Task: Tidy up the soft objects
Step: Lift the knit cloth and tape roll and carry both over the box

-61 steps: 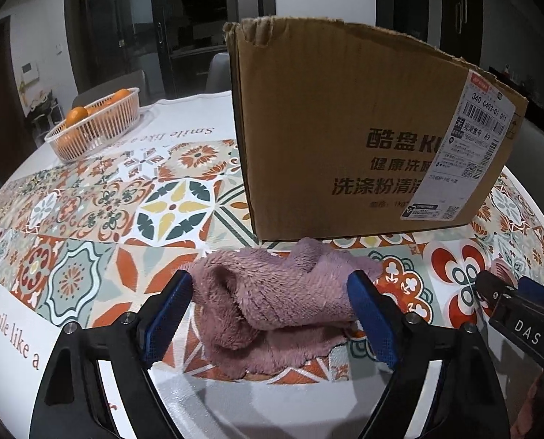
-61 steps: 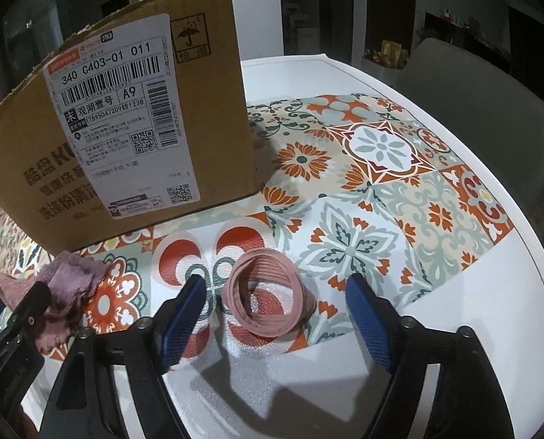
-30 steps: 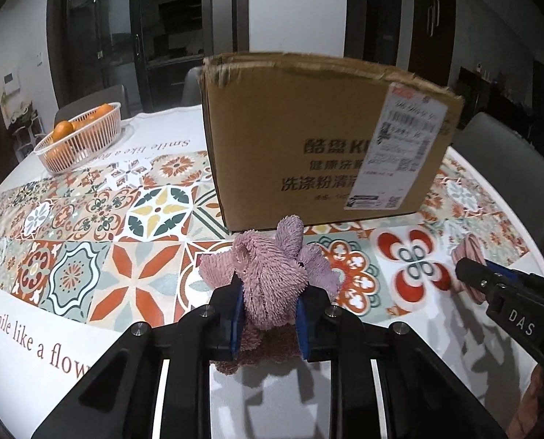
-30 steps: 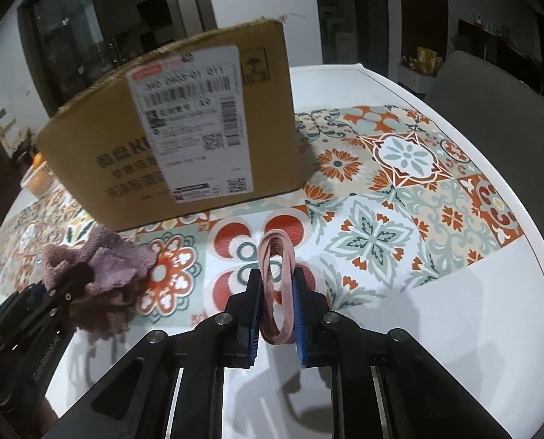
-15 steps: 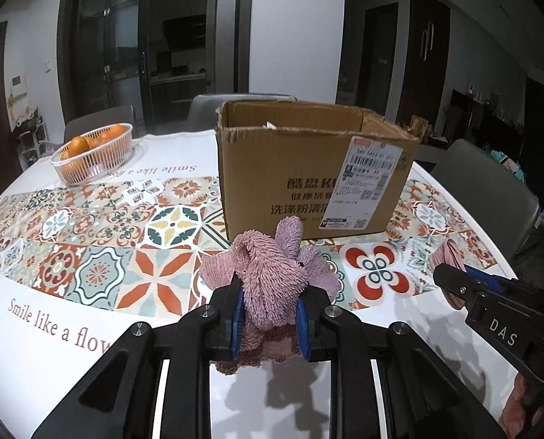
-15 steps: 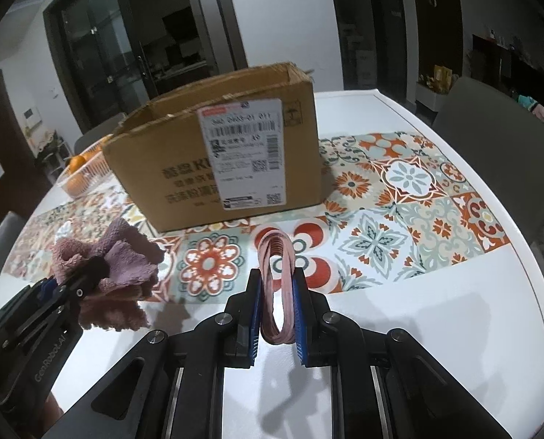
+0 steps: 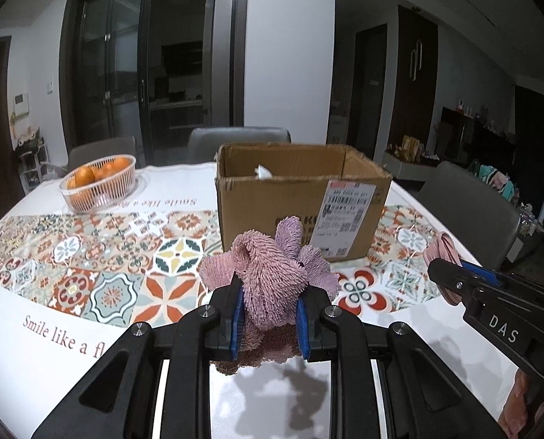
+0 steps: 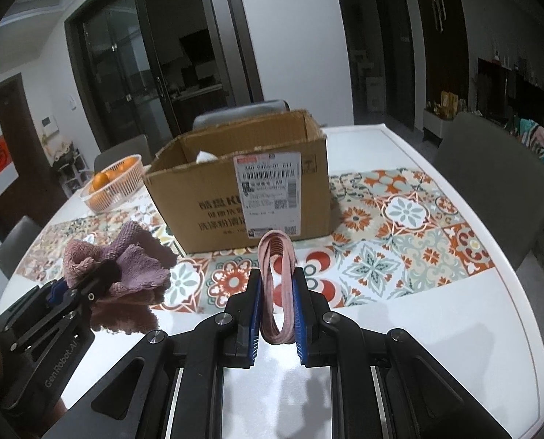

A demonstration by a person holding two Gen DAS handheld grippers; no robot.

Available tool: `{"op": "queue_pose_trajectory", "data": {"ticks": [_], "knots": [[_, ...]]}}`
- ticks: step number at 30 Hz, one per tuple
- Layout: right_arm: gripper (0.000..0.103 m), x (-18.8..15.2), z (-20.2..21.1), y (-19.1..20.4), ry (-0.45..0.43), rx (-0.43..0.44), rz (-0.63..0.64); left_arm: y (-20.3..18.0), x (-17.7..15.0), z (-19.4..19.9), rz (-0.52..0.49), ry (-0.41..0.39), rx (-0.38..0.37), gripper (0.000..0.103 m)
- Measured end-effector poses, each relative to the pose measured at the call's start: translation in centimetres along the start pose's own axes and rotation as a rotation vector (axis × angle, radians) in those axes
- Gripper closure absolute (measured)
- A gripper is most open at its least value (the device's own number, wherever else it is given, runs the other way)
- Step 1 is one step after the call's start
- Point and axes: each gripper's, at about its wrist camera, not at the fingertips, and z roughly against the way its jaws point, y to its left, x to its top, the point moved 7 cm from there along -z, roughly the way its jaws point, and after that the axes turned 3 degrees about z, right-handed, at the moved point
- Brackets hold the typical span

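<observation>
My left gripper is shut on a fluffy mauve cloth and holds it above the table; the cloth also shows in the right wrist view. My right gripper is shut on a pink fabric band, held upright above the table; the band also shows in the left wrist view. An open cardboard box stands ahead on the patterned tablecloth, with something white inside. The box also shows in the right wrist view.
A white basket of oranges sits at the far left of the round table. Grey chairs stand around the table. The table's white edge runs close on the right.
Both grippers closed on their objects, the left on the cloth and the right on the band, then lifted them up and back from the box. The box's open top now shows.
</observation>
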Motion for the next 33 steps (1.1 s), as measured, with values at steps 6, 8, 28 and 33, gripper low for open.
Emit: {"op": "queue_pose_trajectory", "data": {"ticks": [6,8,28,33], "knots": [[0.086,1.2,1.6,0.0,-0.049,0.003,0.008,-0.6,1.6,1.8,-0.008,-0.058,-0.01,0.079],[0.086,1.6,2.2,0.1,-0.07,0.003,0.011,-0.8,2.2,2.3,-0.012,-0.076,-0.014,0.079],[0.086,6.6,5.0,0.1,-0.227,0.006,0.024,-1.7,7.4,3.7,-0.042,-0.221,-0.038,0.079],[0.086,7.8,5.0,0.2,-0.252,0.004,0.03,-1.8,8.7,3.1,-0.05,-0.246,-0.043,0.079]]}}
